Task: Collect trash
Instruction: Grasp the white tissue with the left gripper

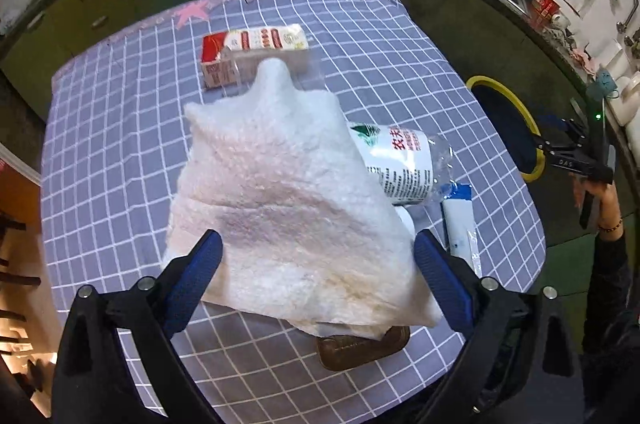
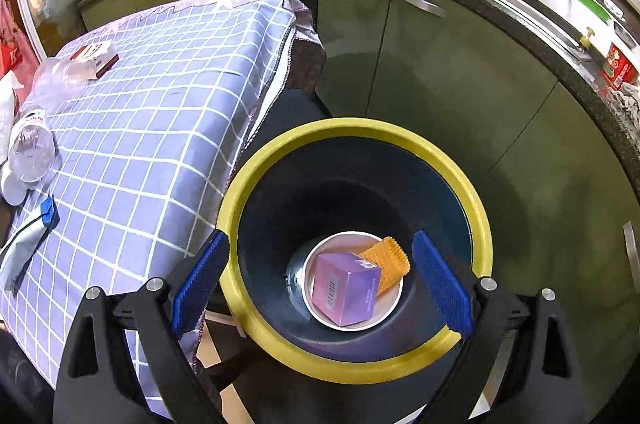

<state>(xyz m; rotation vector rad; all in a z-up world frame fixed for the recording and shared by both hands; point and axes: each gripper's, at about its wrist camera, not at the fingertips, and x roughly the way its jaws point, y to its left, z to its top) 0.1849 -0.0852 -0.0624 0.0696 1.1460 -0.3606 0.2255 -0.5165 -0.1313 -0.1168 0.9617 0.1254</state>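
I am in a kitchen with green cabinets under a dark curved worktop, and in the middle stands my desk [image 1: 100, 152] under a purple checked cloth.

Part of the trash looks collected: the yellow-rimmed bin [image 2: 476, 208] beside the desk has a purple box [image 2: 344, 288] and an orange mesh piece [image 2: 386, 264] lying at its bottom on a white disc.

Plenty is left on the cloth, I judge: a white tissue sheet [image 1: 288, 192], a crushed clear bottle [image 1: 404, 164] with a green and red label, a red and white carton [image 1: 252, 52] at the far side, a white and blue tube [image 1: 460, 224] near the right edge, and a brown flat thing [image 1: 360, 352] half hidden under the tissue.

My left gripper [image 1: 318, 278] points forward over the near edge of the desk. Its jaws stand spread on either side of the tissue; I cannot tell whether the sheet is resting on them or on the things under it, but they do not pinch it.

My right gripper [image 2: 320, 284] hangs above the bin, tilted down into its mouth, jaws wide apart with nothing between them. So the tissue looks like the next piece to go.
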